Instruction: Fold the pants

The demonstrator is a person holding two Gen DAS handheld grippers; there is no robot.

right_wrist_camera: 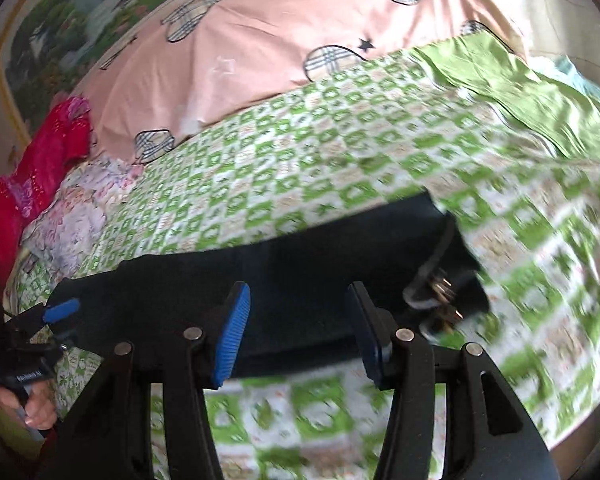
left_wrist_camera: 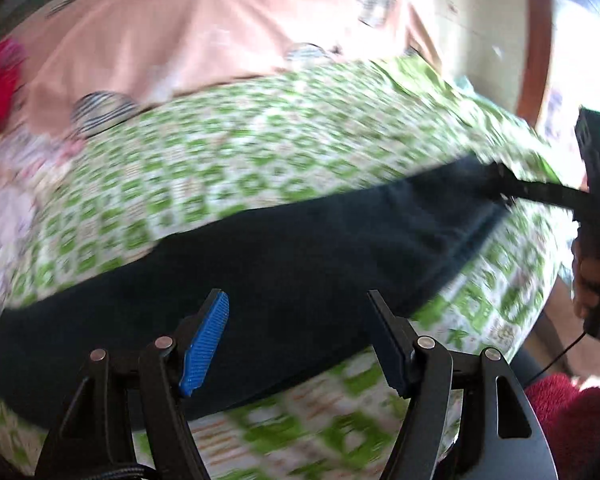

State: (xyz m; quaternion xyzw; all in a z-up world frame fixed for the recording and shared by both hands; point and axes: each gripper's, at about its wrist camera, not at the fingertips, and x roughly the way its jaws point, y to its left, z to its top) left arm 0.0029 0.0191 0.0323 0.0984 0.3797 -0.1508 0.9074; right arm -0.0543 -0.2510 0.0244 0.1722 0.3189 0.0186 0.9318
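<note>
A: Item one, largest — the bed (right_wrist_camera: 340,168), green-checked cover, with a pink quilt (right_wrist_camera: 260,32) at the far side.

B: Item two — the pants (left_wrist_camera: 260,264), dark, lying on the checked cover near us. Long axis runs left to right; the end with the belt buckle (right_wrist_camera: 440,292) points right, the other end left.

A: They look already doubled lengthwise into one long band, we judge. The step in hand is likely bringing one end over the other.

B: To do it well we would take both corners of one end evenly, lift low, and lay edge on edge so no crease drifts.

A: Item three, the left gripper (left_wrist_camera: 300,336): spread wide, nothing between its pads, hovering over the pants.

B: Item four, the right gripper (right_wrist_camera: 296,332): likewise parted wide and empty, above the near edge, towards the buckle end. Motion blur hides finer detail.
</note>
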